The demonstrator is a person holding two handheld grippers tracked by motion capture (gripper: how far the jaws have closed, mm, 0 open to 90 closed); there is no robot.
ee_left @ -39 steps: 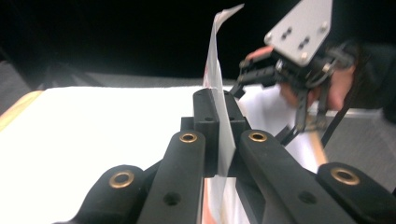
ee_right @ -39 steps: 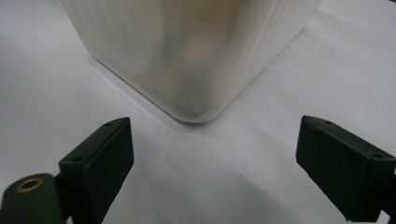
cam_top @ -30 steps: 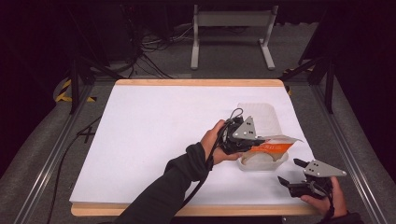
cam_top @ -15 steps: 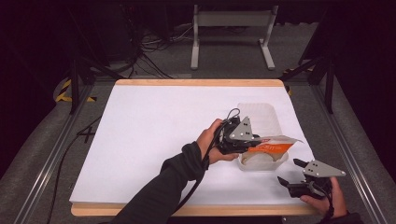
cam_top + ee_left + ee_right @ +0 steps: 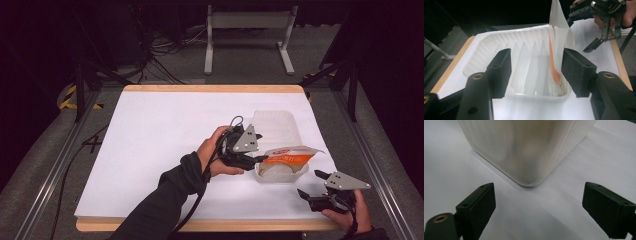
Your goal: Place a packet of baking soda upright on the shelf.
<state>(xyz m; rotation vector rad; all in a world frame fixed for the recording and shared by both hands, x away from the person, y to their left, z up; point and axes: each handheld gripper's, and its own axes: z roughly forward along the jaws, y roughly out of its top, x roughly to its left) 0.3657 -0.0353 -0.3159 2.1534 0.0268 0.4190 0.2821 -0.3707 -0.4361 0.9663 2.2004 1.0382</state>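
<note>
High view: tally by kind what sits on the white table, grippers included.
Clear plastic trays: 2
Orange-printed film lid, peeled up: 1
Handheld grippers: 2, left gripper, right gripper
Total: 5

— Where am I working here?

— A lab or recording studio, by the look of it. My table [image 5: 150,150] is a wooden board under a white sheet, with bare wood showing along its near and far edges.

— What else says lab?

— Aluminium rails [image 5: 50,175] run along the table's left and right sides, on grey carpet [image 5: 45,150]. Beyond the far edge, loose black cables [image 5: 160,55] lie on the floor beside a grey metal stand [image 5: 247,30]. Yellow-and-black hazard tape [image 5: 67,97] marks the floor off the far-left corner. Everything around is dark.
</note>
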